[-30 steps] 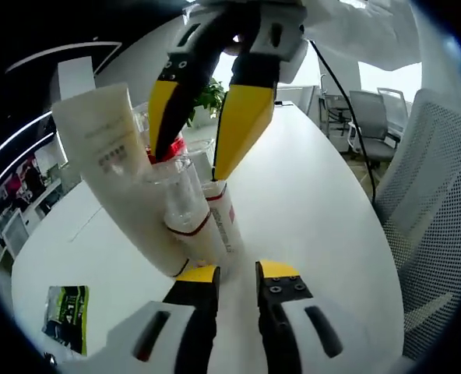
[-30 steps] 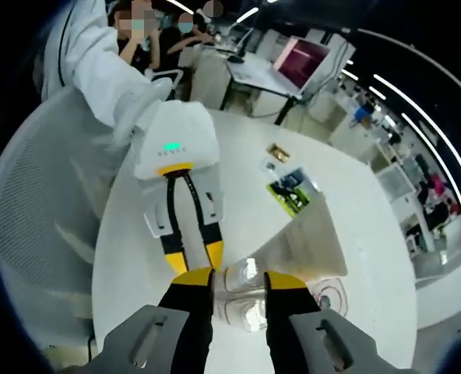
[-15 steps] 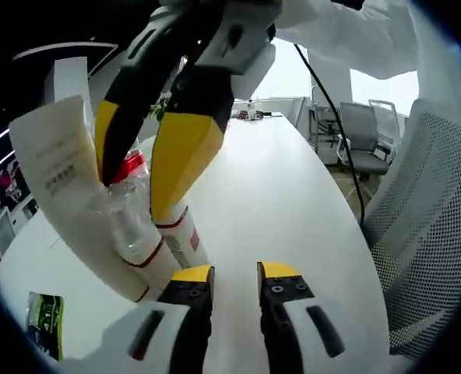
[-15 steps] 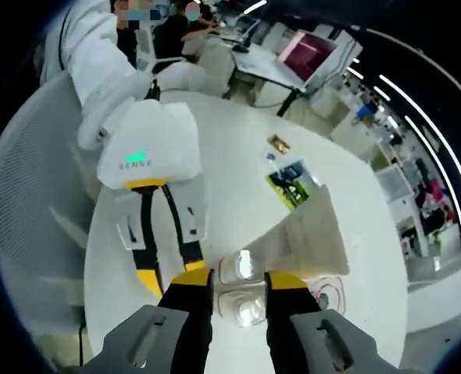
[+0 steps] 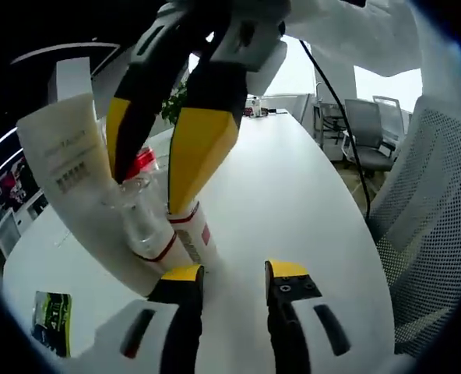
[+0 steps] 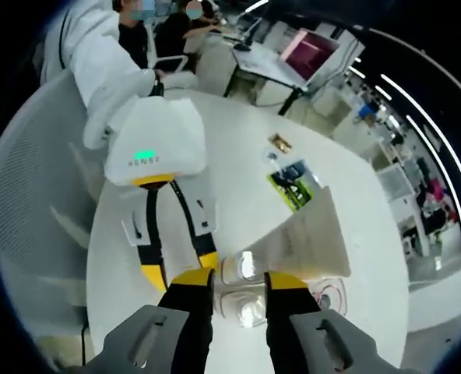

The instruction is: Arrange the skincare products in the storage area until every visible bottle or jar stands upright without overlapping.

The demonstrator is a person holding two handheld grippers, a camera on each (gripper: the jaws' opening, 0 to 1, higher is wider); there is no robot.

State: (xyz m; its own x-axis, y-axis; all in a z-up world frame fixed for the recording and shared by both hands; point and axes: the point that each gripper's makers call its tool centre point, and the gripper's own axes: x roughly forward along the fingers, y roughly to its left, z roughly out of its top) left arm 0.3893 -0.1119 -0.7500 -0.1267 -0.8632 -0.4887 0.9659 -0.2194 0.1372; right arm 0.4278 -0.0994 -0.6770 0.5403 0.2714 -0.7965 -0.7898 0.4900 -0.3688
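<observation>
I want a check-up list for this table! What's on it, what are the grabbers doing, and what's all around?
Surface: white table, oval, mostly bare.
Job's things: cream tube, clear bottle and red-banded bottle clustered together, touching.
Clutter: green packet and a small gold item lying flat.
Grippers: right gripper shut on the clear bottle; left gripper open, holding nothing.
Cables: black cable hanging off the table edge.
Surroundings: mesh chair, office desks, seated people.

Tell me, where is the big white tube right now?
In the left gripper view the big white tube leans at the left on the white table, touching the clear bottle under the right claw.
</observation>
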